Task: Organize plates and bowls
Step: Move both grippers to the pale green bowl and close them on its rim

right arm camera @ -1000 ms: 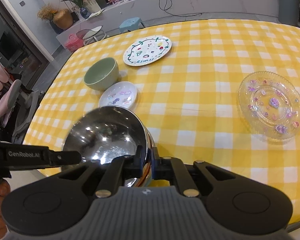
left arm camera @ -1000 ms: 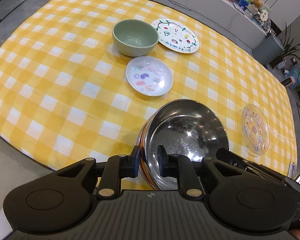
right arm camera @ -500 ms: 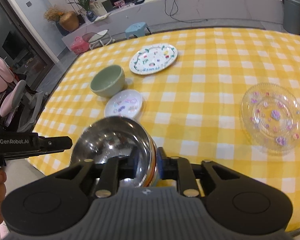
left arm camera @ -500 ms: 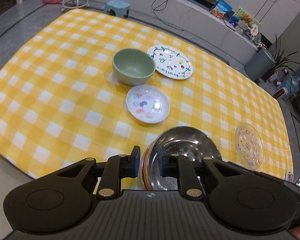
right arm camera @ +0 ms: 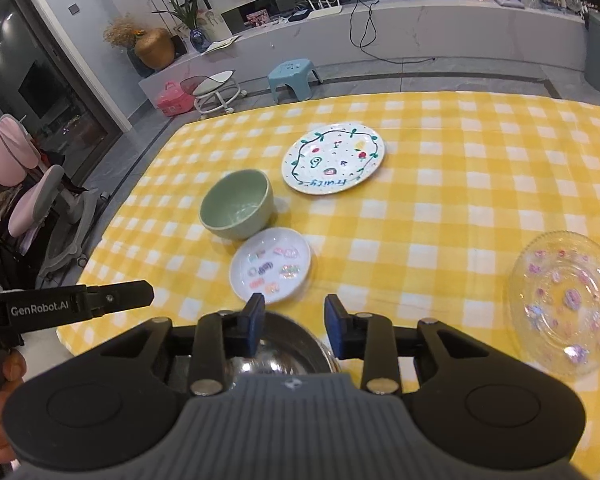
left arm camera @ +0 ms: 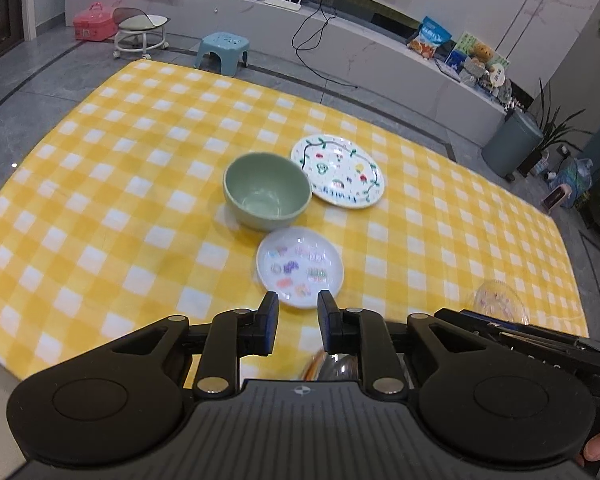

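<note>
Released since a second ago: one shiny round steel bowl (right arm camera: 276,350), then pinched at its rim by both grippers, now free and low at the near table edge. Both views pulled up and back from it. Left gripper (left arm camera: 298,326) spreading, pads apart, nothing between them. Right gripper (right arm camera: 294,328) likewise spreading, pads clear of the rim, bowl below the gap.

Just beyond the steel bowl: one small white dish with coloured stickers (right arm camera: 270,271). Just past that, one pale green ceramic bowl (right arm camera: 237,209). Beyond and right of it, one white plate painted with a green vine ring (right arm camera: 333,162). Well right of the steel bowl: one clear glass plate with purple dots (right arm camera: 564,300). Four bare items, plus the steel bowl, on one yellow-and-white checked tablecloth (right arm camera: 440,216).
</note>
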{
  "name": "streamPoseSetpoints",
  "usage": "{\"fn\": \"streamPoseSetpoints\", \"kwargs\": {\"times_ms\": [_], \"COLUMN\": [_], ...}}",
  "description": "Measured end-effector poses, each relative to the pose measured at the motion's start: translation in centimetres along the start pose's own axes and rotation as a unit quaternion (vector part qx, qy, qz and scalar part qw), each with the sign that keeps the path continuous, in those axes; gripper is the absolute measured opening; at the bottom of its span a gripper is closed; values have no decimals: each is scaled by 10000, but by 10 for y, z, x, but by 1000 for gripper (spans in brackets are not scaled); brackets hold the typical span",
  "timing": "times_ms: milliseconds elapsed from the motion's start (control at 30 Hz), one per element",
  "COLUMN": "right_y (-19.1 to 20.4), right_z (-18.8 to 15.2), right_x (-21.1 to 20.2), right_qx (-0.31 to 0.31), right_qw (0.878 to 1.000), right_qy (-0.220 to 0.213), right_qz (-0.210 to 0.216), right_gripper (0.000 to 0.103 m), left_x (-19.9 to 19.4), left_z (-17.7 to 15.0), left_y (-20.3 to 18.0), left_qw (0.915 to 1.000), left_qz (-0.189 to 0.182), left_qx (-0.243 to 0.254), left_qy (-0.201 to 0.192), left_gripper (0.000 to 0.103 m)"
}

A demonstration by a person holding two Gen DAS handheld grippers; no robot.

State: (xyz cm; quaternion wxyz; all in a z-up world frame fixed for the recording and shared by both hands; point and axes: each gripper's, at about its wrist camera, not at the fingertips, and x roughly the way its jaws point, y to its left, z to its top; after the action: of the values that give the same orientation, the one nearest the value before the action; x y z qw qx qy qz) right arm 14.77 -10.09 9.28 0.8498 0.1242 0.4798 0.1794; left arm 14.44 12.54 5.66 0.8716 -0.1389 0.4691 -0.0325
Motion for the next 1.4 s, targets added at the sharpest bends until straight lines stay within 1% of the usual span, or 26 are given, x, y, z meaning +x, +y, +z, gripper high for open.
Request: {"fn": "streamPoseSetpoints", "kwargs": {"times_ms": [67, 200, 267, 367, 400, 567, 700, 800, 933, 967, 1033, 1067, 1133, 1200, 1233, 1300, 1367, 1400], "right_y": [0, -1, -1, -2, -3, -8, -4, 2, 13, 15, 20, 22, 23, 25, 25, 24, 23, 22], "right_z": [7, 21, 28, 37, 41, 60, 78, 89, 101, 103, 106, 108, 110, 112, 113, 113, 112, 110], "right_x": [7, 26, 37, 55, 61, 89, 111, 127, 154, 160, 173, 180, 189, 198, 202, 209, 216, 218], "right_qx": [40, 130, 181, 237, 261, 451, 465, 505, 571, 571, 550, 560, 572, 551, 536, 528, 552, 573], "right_qw": [10000, 9998, 9996, 9992, 9989, 9974, 9968, 9962, 9948, 9946, 9939, 9933, 9923, 9918, 9915, 9908, 9898, 9892], "right_qy": [29, 132, 209, 333, 380, 550, 639, 692, 797, 830, 933, 994, 1092, 1154, 1182, 1243, 1315, 1348], "right_qz": [1, 23, 37, -13, -16, 67, 73, 145, 257, 236, 193, 171, 137, 75, 29, -48, -40, -14], "right_gripper": [33, 38, 40, 43, 45, 45, 45, 45, 43, 43, 38, 37, 31, 28, 24, 19, 15, 15], "left_x": [5, 18, 25, 38, 42, 65, 83, 98, 121, 126, 135, 139, 147, 155, 158, 163, 167, 168], "left_z": [7, 20, 26, 36, 39, 55, 67, 75, 81, 83, 84, 85, 85, 86, 86, 86, 86, 85], "left_y": [5, 14, 19, 28, 31, 48, 61, 65, 72, 74, 76, 76, 77, 77, 77, 78, 79, 79], "left_qw": [9999, 9998, 9996, 9992, 9991, 9981, 9964, 9966, 9970, 9967, 9969, 9970, 9970, 9970, 9967, 9962, 9960, 9960], "left_qz": [-23, 29, -5, -81, -92, -44, -19, 113, 250, 284, 283, 258, 248, 278, 296, 341, 361, 320], "left_qx": [-101, -198, -253, -355, -388, -588, -814, -784, -733, -755, -735, -714, -695, -653, -663, -673, -672, -680], "left_qy": [-8, -80, -99, -140, -159, -177, -216, -220, -87, -46, 58, 125, 216, 316, 354, 435, 463, 475], "left_gripper": [25, 35, 41, 45, 47, 52, 52, 52, 51, 48, 46, 46, 42, 35, 34, 28, 25, 22]}}
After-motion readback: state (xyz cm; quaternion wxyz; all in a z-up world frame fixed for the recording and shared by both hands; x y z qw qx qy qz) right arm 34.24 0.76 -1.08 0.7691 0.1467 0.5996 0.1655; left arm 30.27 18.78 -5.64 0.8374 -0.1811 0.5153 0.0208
